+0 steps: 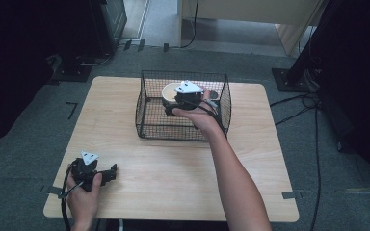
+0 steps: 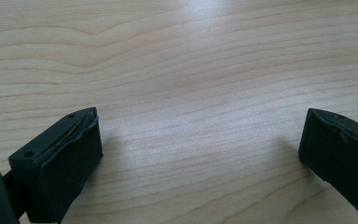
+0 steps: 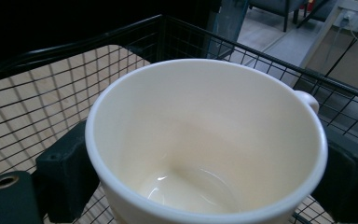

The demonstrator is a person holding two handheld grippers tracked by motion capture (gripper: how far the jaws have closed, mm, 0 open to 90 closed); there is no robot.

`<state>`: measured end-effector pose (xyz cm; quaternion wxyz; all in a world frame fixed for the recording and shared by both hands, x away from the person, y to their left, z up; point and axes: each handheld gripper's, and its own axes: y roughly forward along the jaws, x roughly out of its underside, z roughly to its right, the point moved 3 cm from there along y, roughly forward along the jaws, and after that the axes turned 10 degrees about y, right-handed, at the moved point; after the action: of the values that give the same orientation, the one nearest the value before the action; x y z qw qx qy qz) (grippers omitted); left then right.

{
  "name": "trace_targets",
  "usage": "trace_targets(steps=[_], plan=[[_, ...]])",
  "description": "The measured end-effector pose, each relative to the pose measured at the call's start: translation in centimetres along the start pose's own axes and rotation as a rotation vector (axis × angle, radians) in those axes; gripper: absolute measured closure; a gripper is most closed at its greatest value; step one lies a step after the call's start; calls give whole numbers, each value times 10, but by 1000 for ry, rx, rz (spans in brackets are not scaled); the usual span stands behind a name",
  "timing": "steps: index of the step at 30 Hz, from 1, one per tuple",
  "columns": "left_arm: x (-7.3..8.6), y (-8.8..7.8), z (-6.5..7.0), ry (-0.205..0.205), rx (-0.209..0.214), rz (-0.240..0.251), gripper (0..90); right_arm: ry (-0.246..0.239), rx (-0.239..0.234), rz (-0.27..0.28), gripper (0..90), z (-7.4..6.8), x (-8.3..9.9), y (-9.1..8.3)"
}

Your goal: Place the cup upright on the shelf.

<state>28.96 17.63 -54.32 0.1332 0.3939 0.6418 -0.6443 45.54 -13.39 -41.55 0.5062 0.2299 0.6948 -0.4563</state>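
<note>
A cream cup [image 1: 169, 91] with a small handle stands upright inside a black wire basket [image 1: 183, 132] at the table's far middle. My right gripper [image 1: 172, 99] reaches into the basket from above and is shut on the cup. In the right gripper view the cup [image 3: 205, 140] is empty, and both black jaws press against its sides just below the rim. Whether the cup rests on the basket floor I cannot tell. My left gripper [image 1: 112, 172] lies on the wooden table [image 1: 173, 178] near its front left corner, open. In the left gripper view only bare wood lies between the jaws of the left gripper [image 2: 200, 149].
The basket's wire walls [image 3: 42, 107] rise around the cup on all sides. Black stand bases [image 1: 294, 77] and cables [image 1: 298, 101] lie on the grey floor to the right and back left of the table.
</note>
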Motion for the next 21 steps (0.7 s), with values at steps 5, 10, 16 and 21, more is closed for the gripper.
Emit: trace_targets(steps=[5, 10, 16, 21], plan=[[0, 0, 0, 0, 0, 0, 0, 20, 4, 4, 89, 6, 2, 11], [0, 0, 0, 0, -1, 1, 0, 6, 13, 11, 90, 12, 4, 21], [0, 0, 0, 1, 0, -1, 0, -10, 28, -24, 90, 22, 11, 33], [0, 0, 0, -1, -1, 2, 0, -9, 28, -54, 90, 28, 23, 42]])
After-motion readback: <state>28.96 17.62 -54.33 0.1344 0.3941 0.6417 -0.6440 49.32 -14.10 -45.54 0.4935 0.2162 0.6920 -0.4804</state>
